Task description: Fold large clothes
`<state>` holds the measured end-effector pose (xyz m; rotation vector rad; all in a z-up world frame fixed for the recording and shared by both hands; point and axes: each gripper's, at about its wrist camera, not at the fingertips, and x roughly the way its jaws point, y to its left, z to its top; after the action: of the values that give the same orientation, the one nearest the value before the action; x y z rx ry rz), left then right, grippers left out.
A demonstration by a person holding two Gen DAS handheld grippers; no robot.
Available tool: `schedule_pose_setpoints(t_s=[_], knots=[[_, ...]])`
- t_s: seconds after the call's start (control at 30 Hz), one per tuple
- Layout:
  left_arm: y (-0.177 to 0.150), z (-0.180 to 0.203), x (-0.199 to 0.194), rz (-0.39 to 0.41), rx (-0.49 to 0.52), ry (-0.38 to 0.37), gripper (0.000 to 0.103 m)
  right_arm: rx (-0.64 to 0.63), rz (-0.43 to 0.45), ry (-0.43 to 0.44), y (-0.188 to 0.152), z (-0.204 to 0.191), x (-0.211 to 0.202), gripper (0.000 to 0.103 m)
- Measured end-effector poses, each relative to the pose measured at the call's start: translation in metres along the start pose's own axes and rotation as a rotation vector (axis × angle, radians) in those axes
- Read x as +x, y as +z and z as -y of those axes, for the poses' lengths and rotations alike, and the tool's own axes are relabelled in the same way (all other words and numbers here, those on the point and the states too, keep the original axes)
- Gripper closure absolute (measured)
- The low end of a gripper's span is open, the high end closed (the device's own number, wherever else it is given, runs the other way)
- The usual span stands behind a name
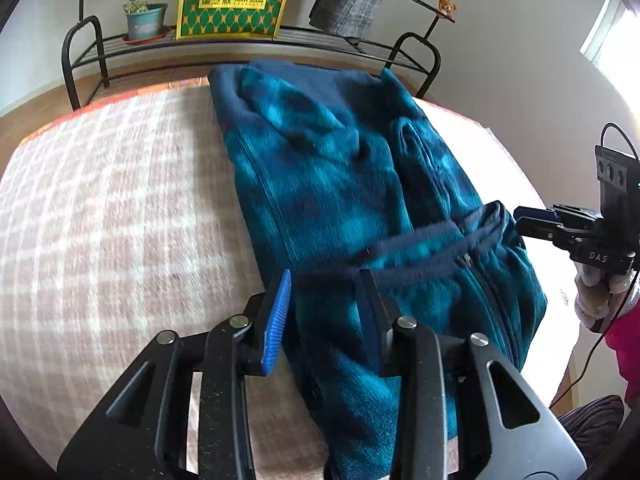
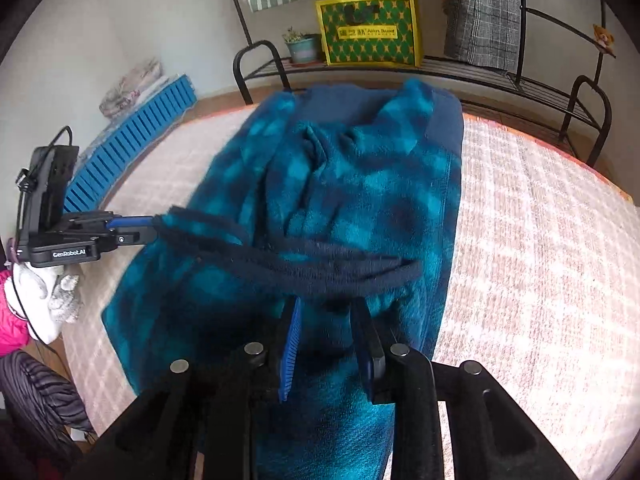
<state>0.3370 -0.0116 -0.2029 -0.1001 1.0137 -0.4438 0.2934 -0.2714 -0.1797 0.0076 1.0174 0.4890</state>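
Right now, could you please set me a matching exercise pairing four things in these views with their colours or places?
Things:
1. fleece jacket
2. plant pot
3. teddy bear
4. gift bag

Descriptions:
A. green and yellow pattern
B. on a slanted black rod
C. teal, lying on the checked cover
D. greyish, standing on the shelf beside the bag

Pairs: 1-C, 2-D, 3-B, 4-A

Fleece jacket (image 1: 340, 184): teal/dk-blue check, navy trim. Bedcover (image 1: 112, 216): pink/white check, orange edge. Bag (image 1: 234, 0): green w/ yellow lattice, yellow border. Grippers blk, blue pads (image 1: 276, 320). Plant pot (image 1: 145, 21): grey-green.
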Motion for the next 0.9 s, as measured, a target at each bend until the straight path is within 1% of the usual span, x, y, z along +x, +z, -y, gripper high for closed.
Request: schedule_pose_setpoints(t_s=[0.07,0.13,0.17,0.23,0.3,0.33,0.37,0.43,0.47,0.57,0.6,0.67,0.7,0.77,0.83,0.9], knots=[[0.017,-0.008,-0.002,0.03,0.006,0.017,0.068,0.015,0.016,0.039,0.02,0.001,-0.005,0.072],[0.032,-0.017,0.001,0.041,0.001,0.017,0.068,0.006,0.033,0.06,0.043,-0.004,-0.004,0.07],[0.041,-0.023,0.004,0.049,-0.003,0.033,0.068,-0.009,0.037,0.074,0.055,-0.009,0.0,0.066],[0.051,-0.033,0.012,0.062,-0.01,0.039,0.068,-0.046,0.034,0.089,0.079,-0.022,0.015,0.065],[0.066,-0.044,0.023,0.082,-0.015,0.05,0.068,-0.08,0.021,0.104,0.099,-0.035,0.037,0.063],[0.071,-0.049,0.028,0.09,-0.017,0.051,0.068,-0.091,0.007,0.114,0.107,-0.04,0.051,0.059],[0.076,-0.052,0.034,0.096,-0.022,0.048,0.068,-0.099,-0.011,0.123,0.115,-0.045,0.067,0.058],[0.083,-0.06,0.044,0.1,-0.034,0.03,0.068,-0.109,-0.045,0.12,0.129,-0.051,0.098,0.058],[0.086,-0.063,0.05,0.1,-0.036,0.033,0.068,-0.106,-0.059,0.118,0.135,-0.053,0.113,0.058],[0.093,-0.072,0.063,0.101,-0.028,0.036,0.068,-0.089,-0.096,0.147,0.144,-0.059,0.147,0.058],[0.095,-0.073,0.068,0.101,-0.024,0.038,0.068,-0.085,-0.111,0.145,0.146,-0.06,0.157,0.06],[0.095,-0.074,0.074,0.099,-0.017,0.048,0.068,-0.079,-0.14,0.114,0.146,-0.06,0.173,0.087],[0.095,-0.073,0.077,0.096,-0.011,0.047,0.068,-0.076,-0.148,0.103,0.144,-0.06,0.177,0.089],[0.095,-0.071,0.081,0.098,0.005,0.055,0.068,-0.073,-0.129,0.099,0.142,-0.059,0.175,0.095],[0.099,-0.071,0.082,0.108,0.007,0.061,0.068,-0.063,-0.102,0.083,0.14,-0.057,0.167,0.098],[0.106,-0.071,0.081,0.13,-0.013,0.061,0.068,-0.046,-0.063,0.074,0.137,-0.055,0.153,0.099]])
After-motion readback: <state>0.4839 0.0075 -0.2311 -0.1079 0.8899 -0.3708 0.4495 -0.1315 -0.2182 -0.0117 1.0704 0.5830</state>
